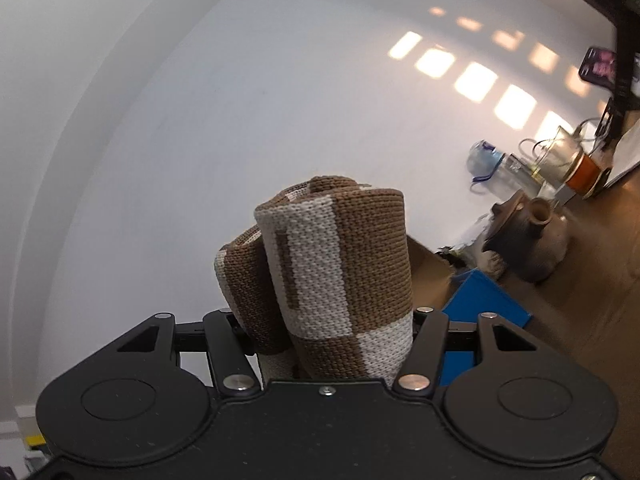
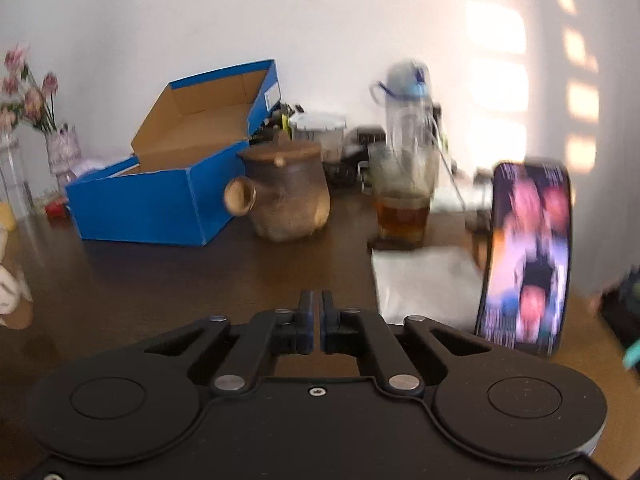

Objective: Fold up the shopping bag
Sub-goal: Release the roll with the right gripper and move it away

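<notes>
Brown-and-cream woven shopping bag [image 1: 332,276] hiding left gripper [image 1: 332,332] fingertips, clamped and raised toward wall, right gripper [image 2: 316,320] nearly closed, empty, levelled over table [image 2: 160,280].

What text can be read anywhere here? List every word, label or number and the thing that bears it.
None is legible.
Blue cardboard shoe box: a white label on its raised lid, too small to read.
Upright smartphone with lit screen: rows of print along its edges, blurred by motion.
Clear water bottle with blue cap: no readable mark.
Brown-and-cream checked woven bag: no lettering visible.
</notes>
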